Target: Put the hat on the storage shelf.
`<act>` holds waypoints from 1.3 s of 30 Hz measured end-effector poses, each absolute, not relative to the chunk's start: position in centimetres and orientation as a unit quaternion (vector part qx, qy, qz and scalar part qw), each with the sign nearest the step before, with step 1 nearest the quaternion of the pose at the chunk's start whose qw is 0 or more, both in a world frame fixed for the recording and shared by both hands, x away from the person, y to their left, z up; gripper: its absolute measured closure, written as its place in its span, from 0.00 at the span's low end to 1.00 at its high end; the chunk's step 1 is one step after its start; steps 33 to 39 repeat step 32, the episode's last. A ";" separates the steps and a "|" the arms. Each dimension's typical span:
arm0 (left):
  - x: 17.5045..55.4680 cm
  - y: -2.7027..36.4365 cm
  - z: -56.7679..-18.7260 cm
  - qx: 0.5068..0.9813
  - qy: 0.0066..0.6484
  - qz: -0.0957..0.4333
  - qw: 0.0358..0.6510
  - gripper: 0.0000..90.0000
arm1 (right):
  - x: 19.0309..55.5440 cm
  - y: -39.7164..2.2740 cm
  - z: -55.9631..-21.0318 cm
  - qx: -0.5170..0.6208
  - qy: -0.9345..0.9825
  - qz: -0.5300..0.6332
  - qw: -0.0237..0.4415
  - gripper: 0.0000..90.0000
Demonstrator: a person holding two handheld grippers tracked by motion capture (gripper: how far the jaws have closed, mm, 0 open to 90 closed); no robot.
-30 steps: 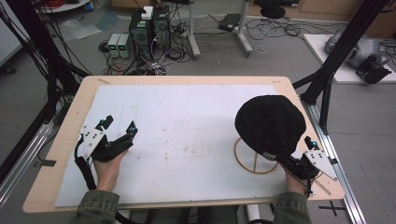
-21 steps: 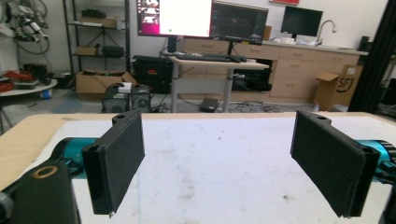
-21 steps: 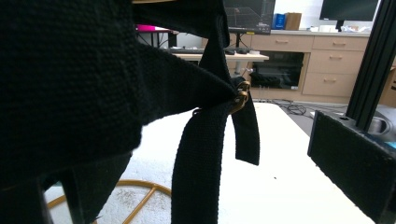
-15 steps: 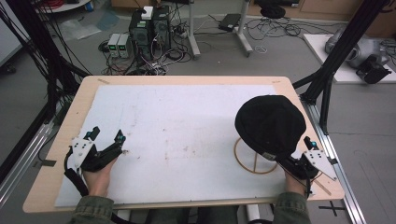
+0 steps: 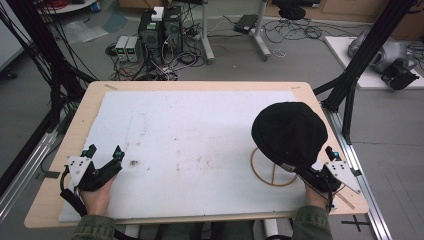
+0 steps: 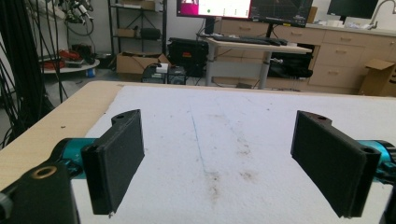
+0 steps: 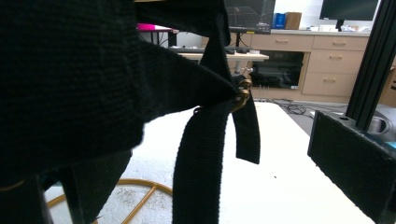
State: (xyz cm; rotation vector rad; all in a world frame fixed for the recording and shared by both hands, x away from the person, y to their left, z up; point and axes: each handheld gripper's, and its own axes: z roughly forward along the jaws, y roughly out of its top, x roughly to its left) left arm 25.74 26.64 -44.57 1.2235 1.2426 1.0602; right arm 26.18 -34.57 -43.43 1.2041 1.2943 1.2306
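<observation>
the worktop [image 5: 60, 200] is pale wood, covered by a white sheet [image 5: 200, 140] with brownish smudges and a faint blue line. the cap [image 5: 289, 132] is black knit with a black strap [image 7: 198, 154] and a brass-coloured buckle [image 7: 242, 95]. its stand [image 5: 272, 175] is golden-tan. both grippers have black jaws, teal joints and grey plates.
</observation>
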 end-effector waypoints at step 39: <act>25.9 27.0 -45.0 0.519 0.523 0.430 0.522 0.20 | 26.2 -34.7 -43.6 0.495 0.533 0.502 0.467 0.06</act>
